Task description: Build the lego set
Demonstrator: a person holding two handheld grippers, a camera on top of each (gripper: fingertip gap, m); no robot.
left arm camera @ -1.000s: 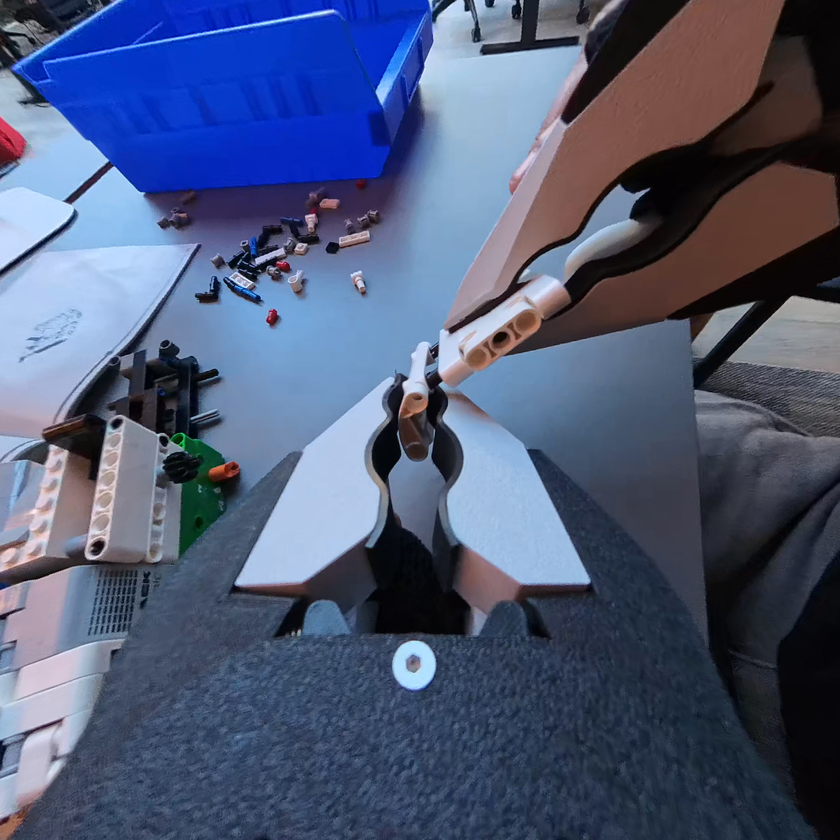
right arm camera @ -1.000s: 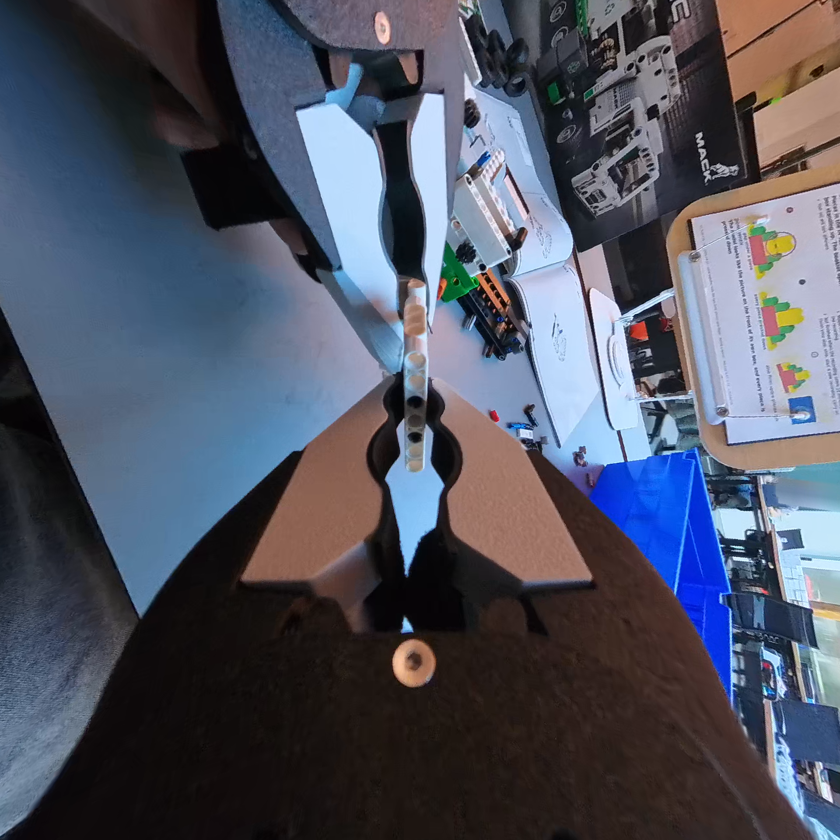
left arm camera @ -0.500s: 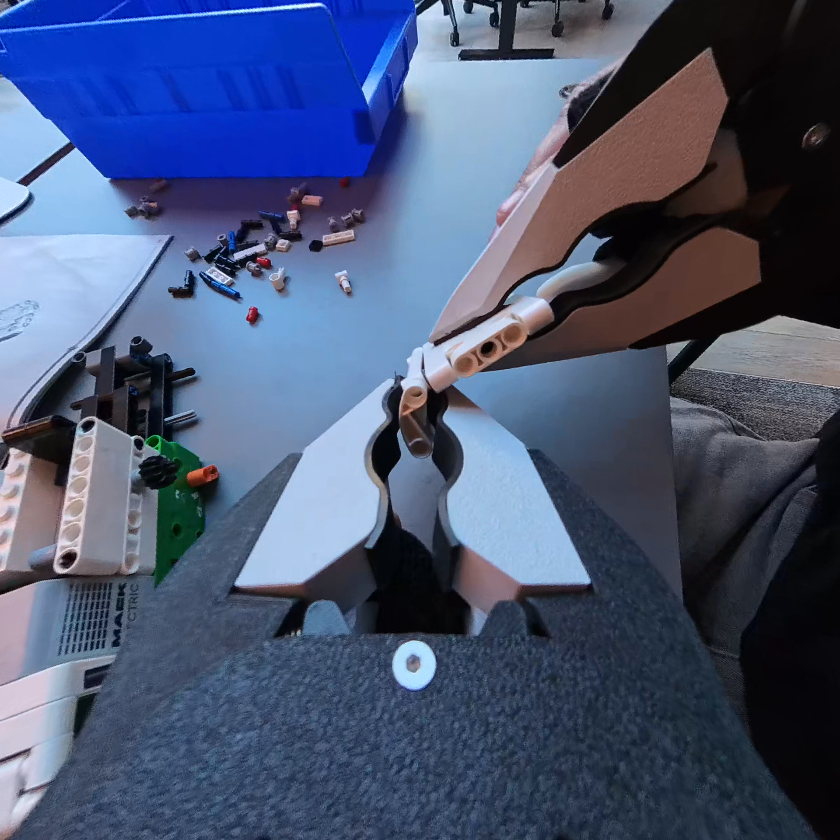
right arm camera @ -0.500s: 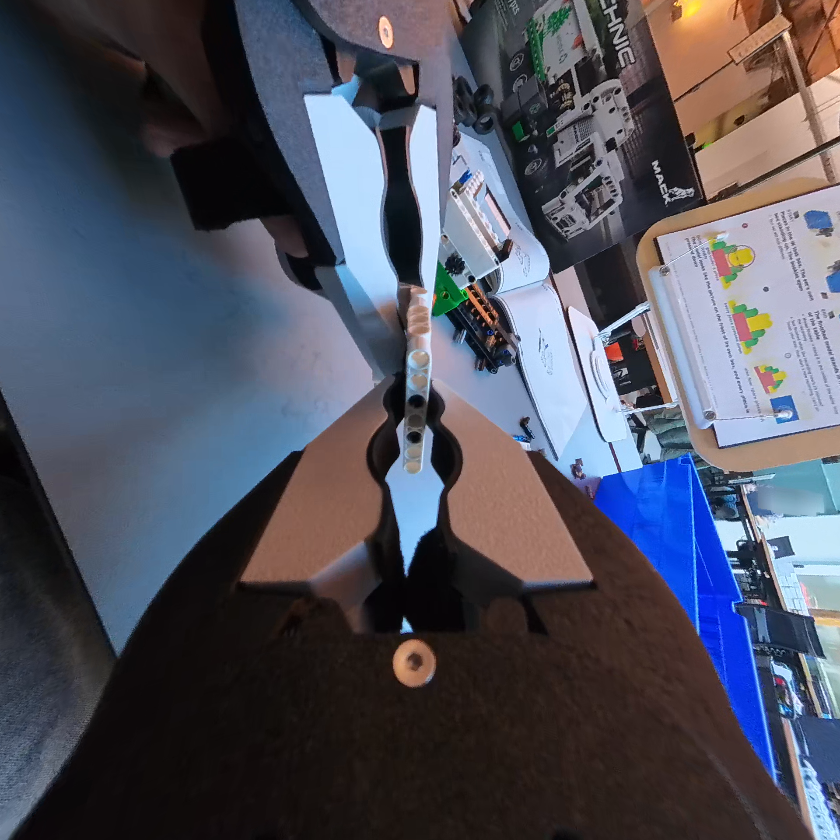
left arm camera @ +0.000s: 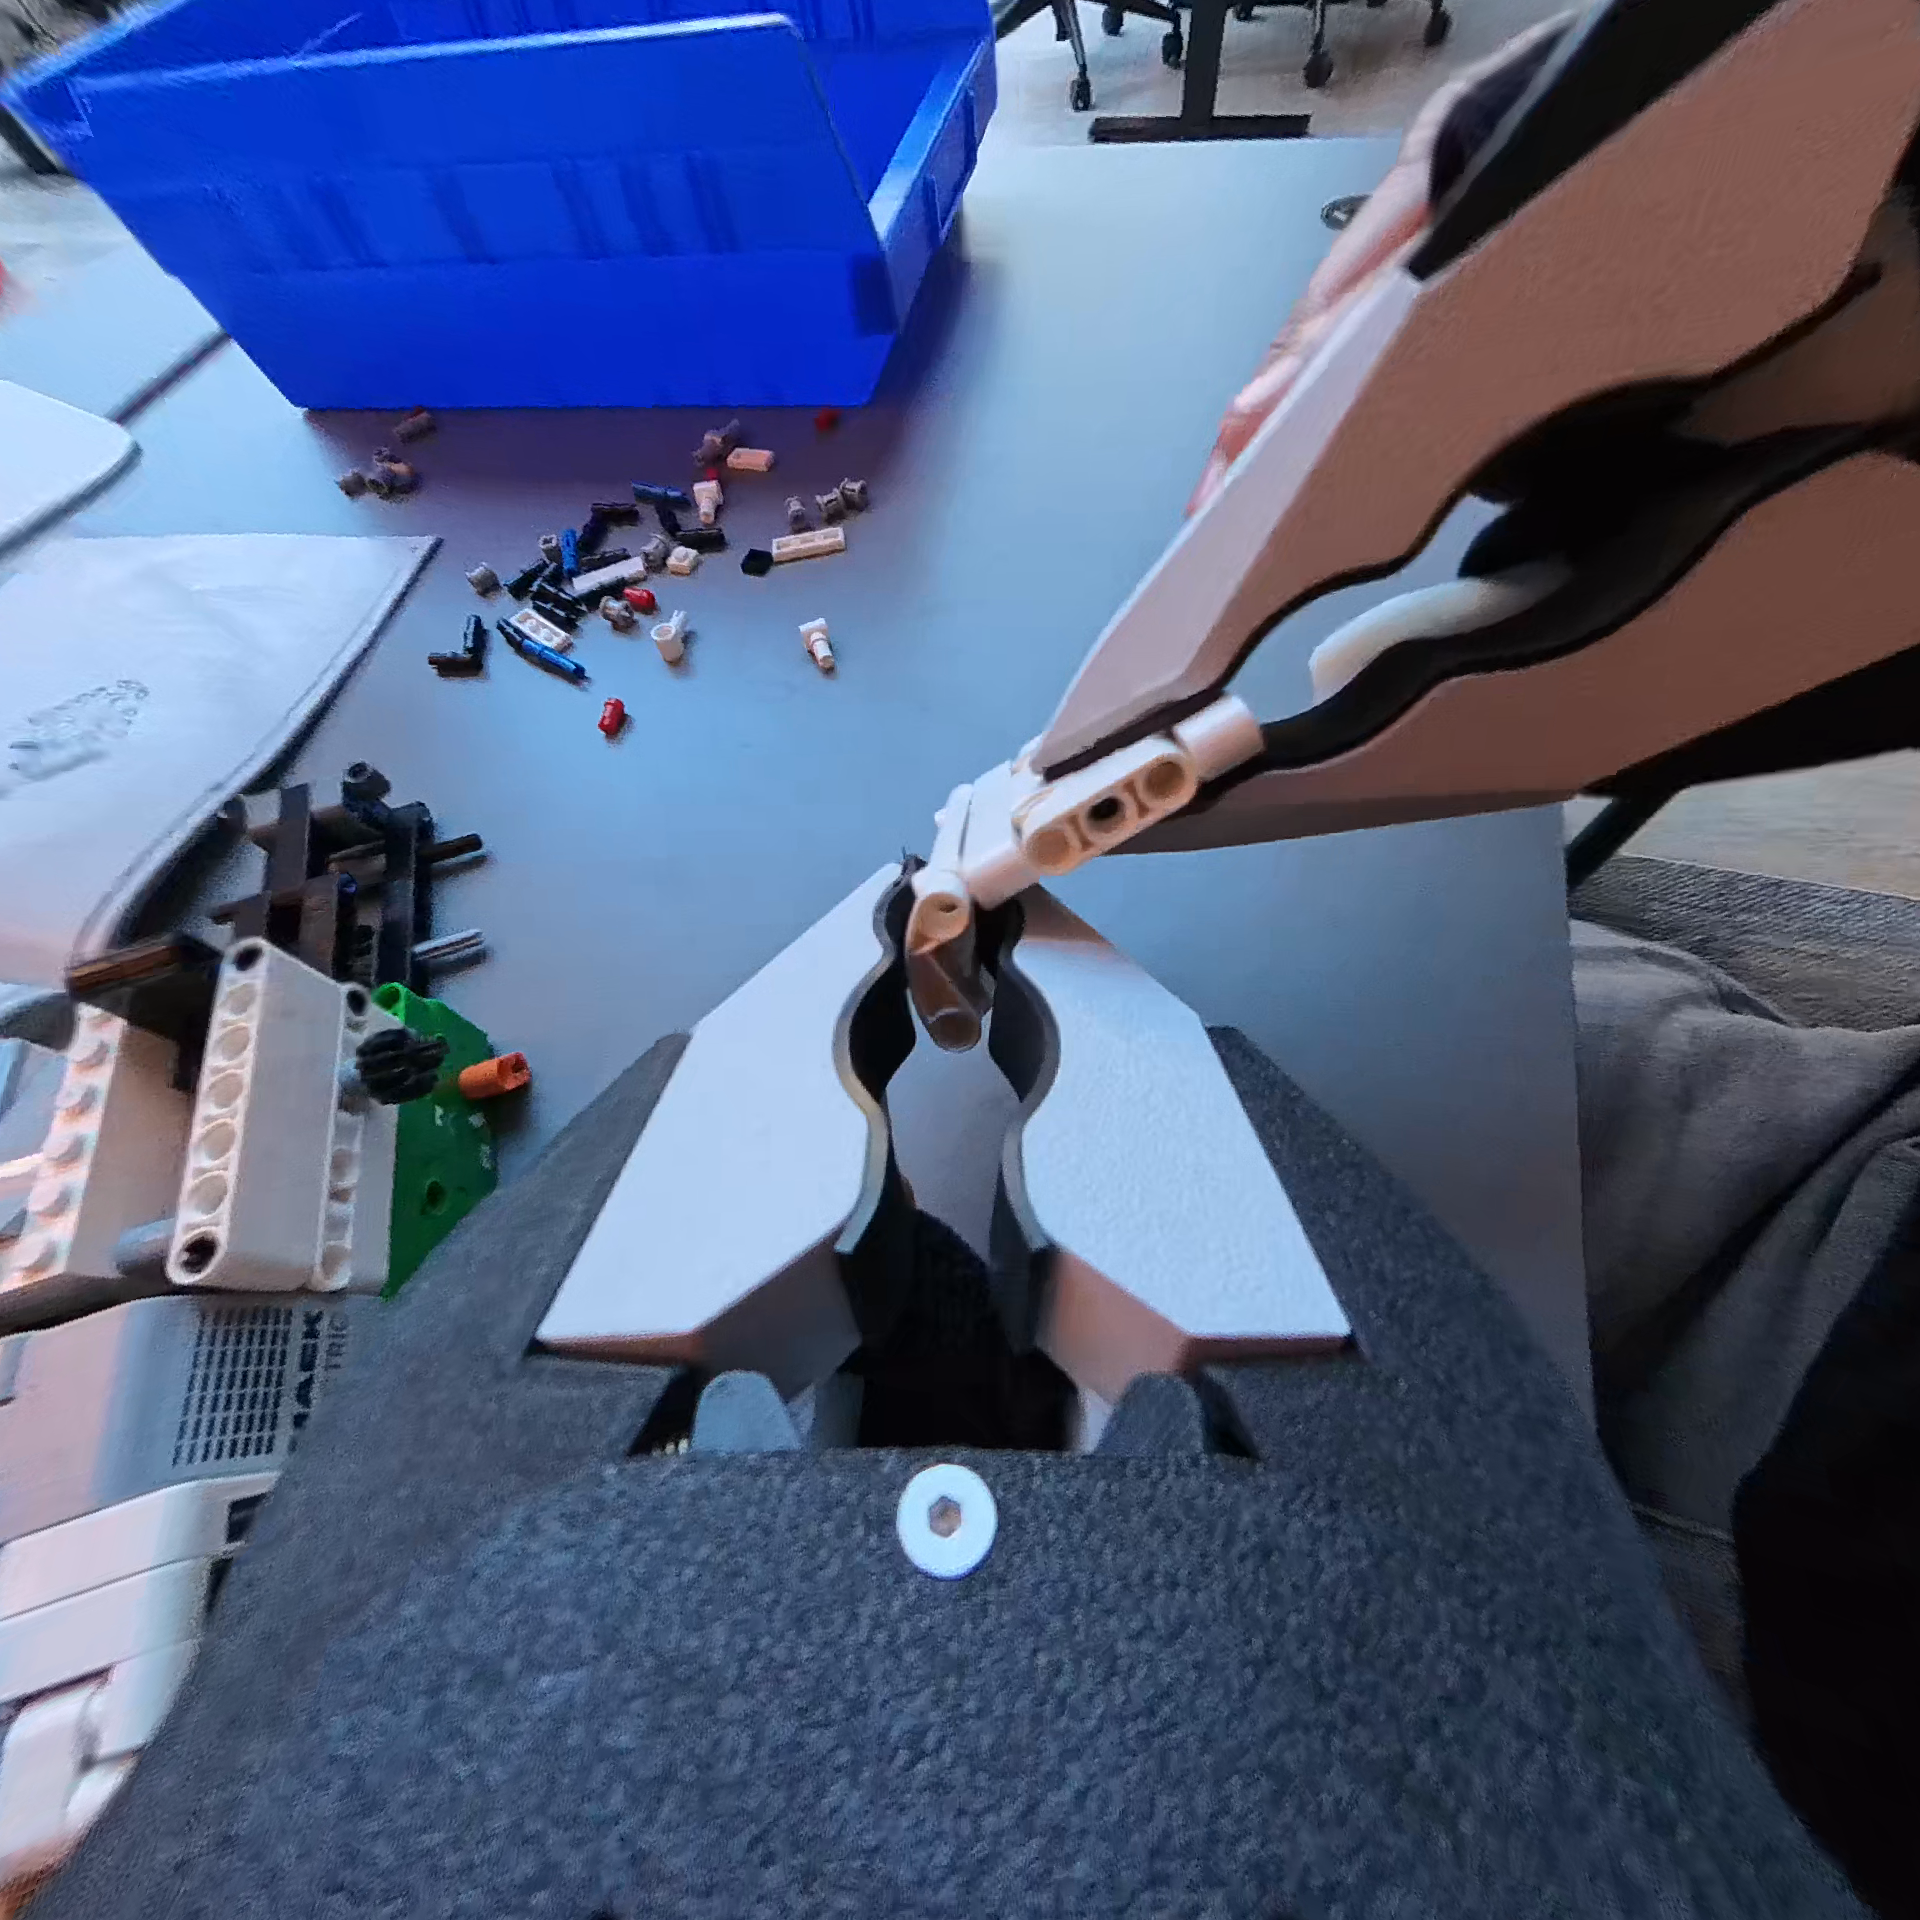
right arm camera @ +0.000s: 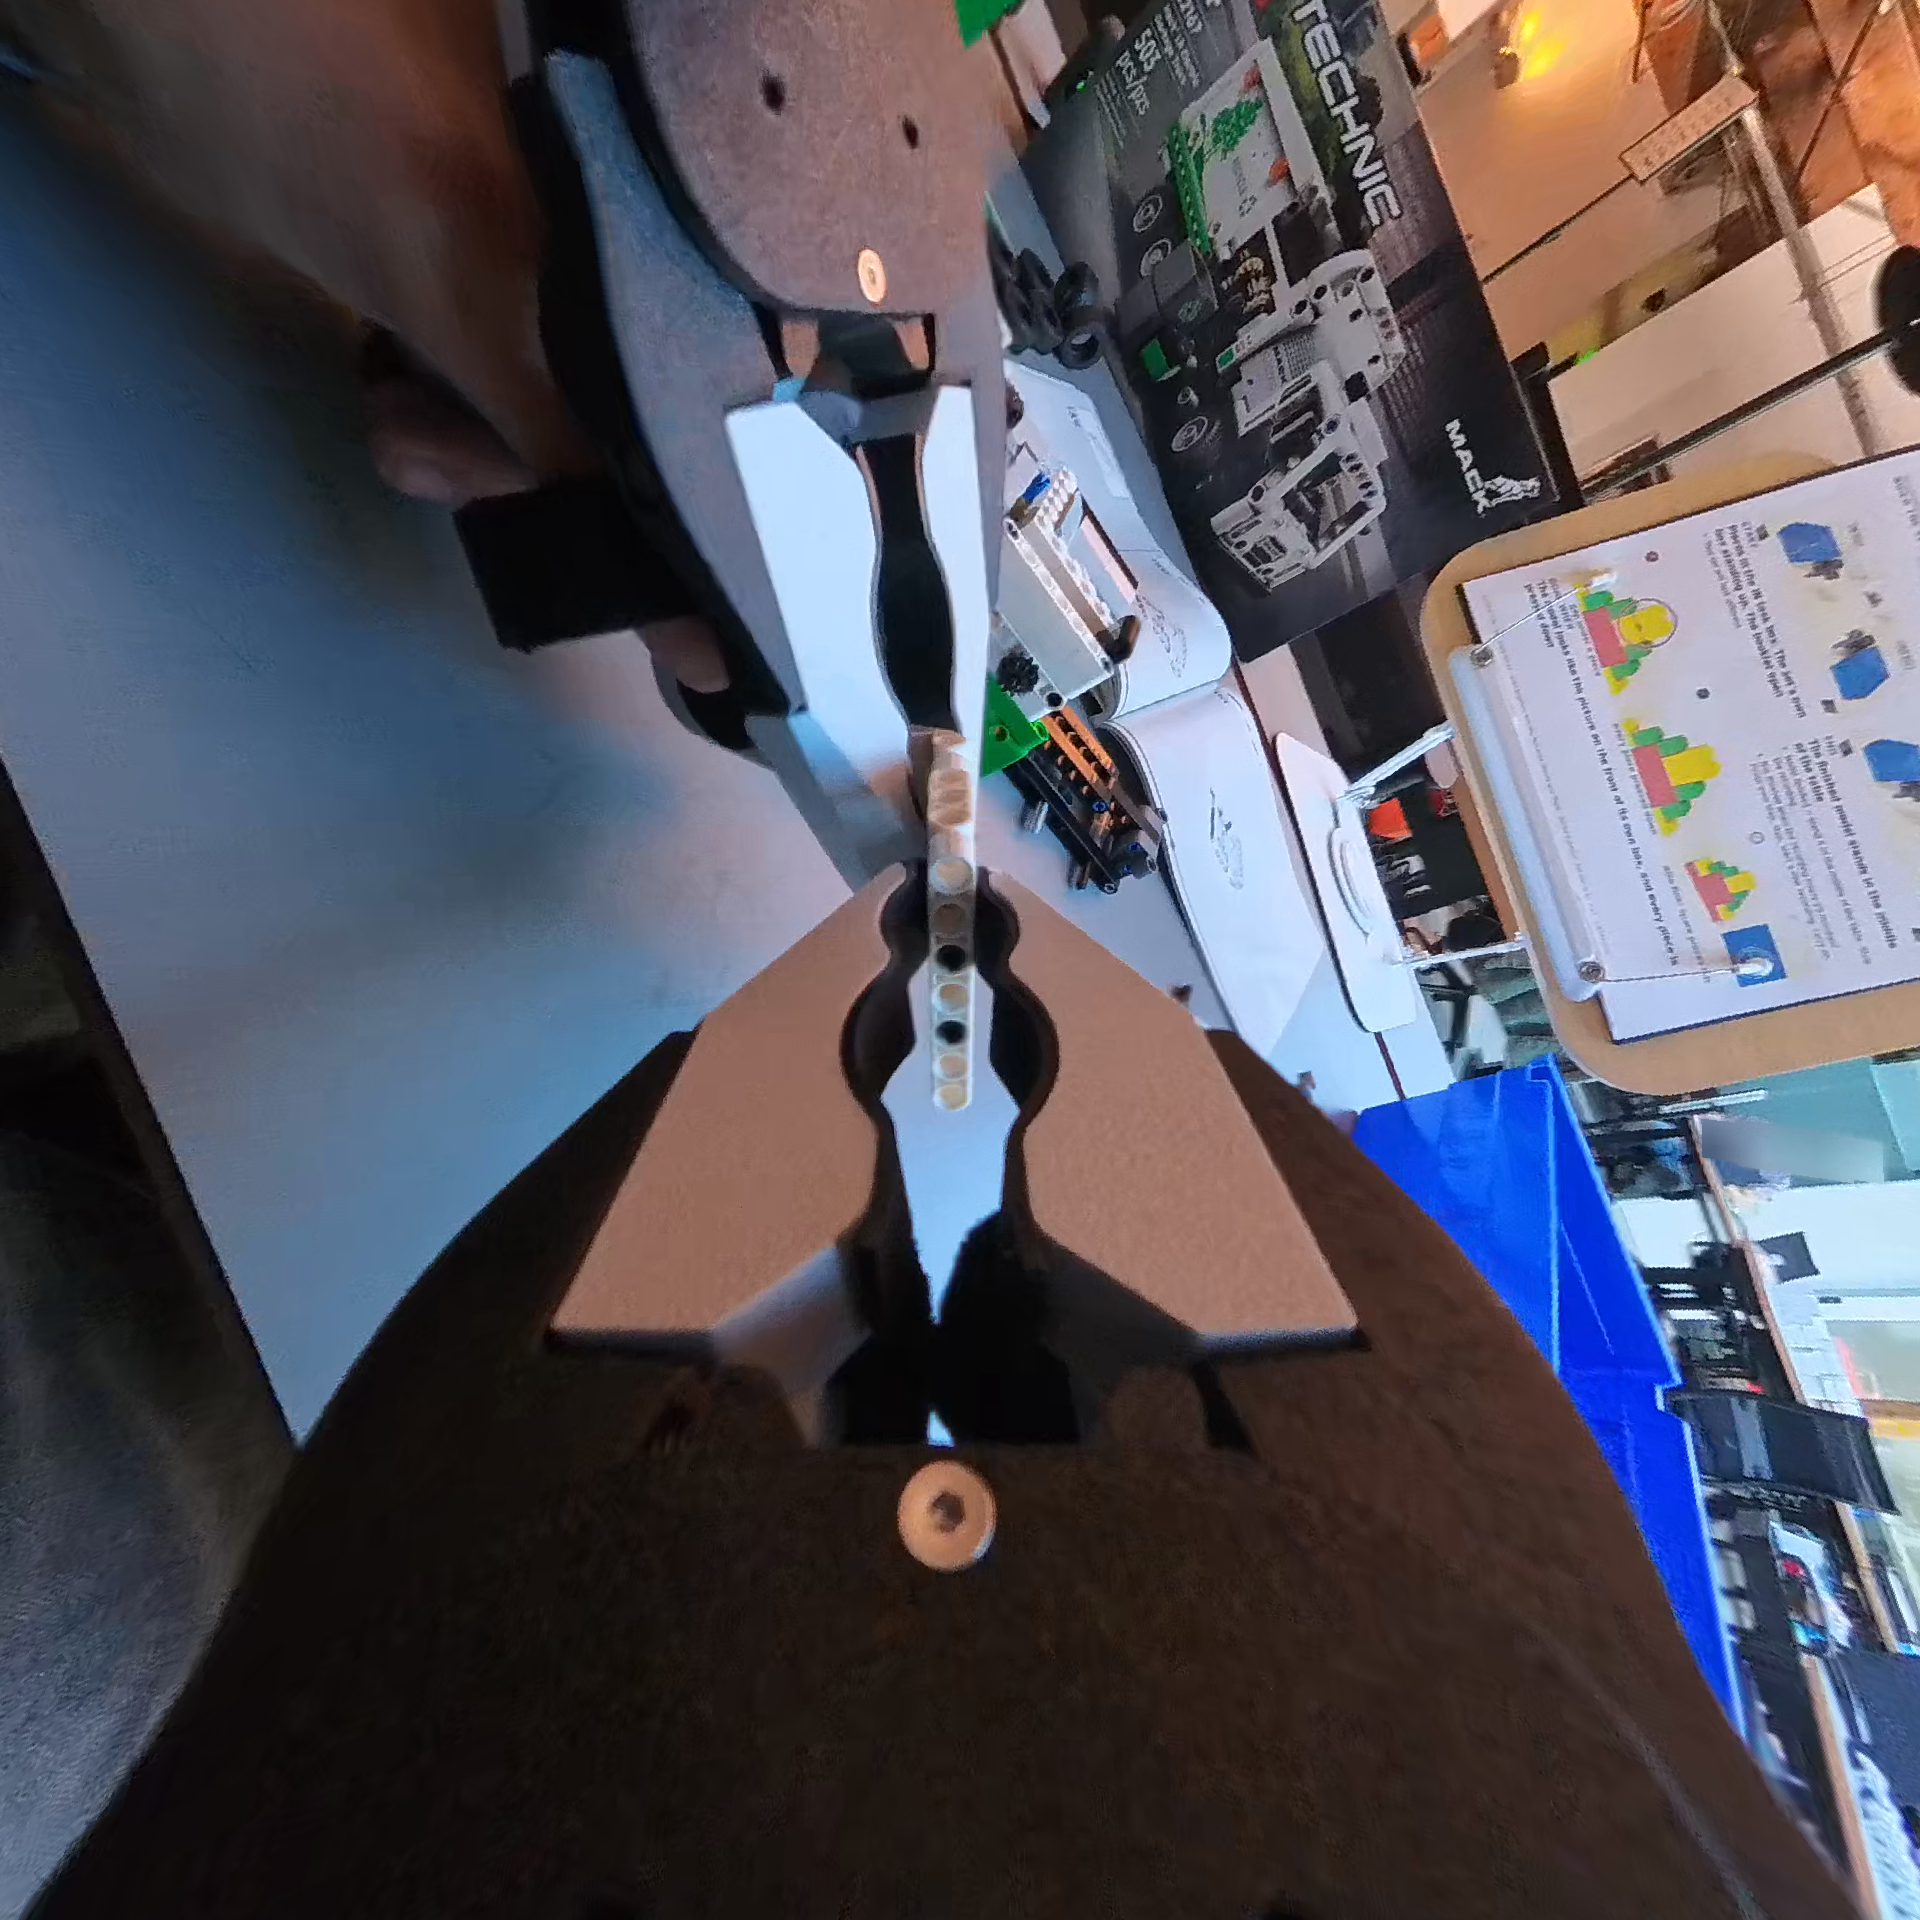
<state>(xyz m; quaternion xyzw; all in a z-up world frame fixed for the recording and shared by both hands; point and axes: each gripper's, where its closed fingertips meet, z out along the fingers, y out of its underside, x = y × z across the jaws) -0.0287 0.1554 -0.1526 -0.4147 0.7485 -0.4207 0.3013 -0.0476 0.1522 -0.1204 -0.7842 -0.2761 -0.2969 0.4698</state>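
Observation:
My left gripper is shut on a small tan pin and holds it above the grey table. My right gripper is shut on a long white beam with holes. In the left wrist view the right gripper comes in from the upper right, and the white beam's end touches the tan pin's tip. In the right wrist view the left gripper points down at the beam's far end. A partly built white, black and green model sits at the left on the table.
A blue bin stands at the back of the table. Several small loose pieces lie in front of it. An open instruction booklet lies at left. The set's box and a clipboard stand show in the right wrist view.
Both grippers stay shut, with pin and beam still together. The views have shifted slightly; the right gripper has tilted and the left gripper appears a little farther off in its view.

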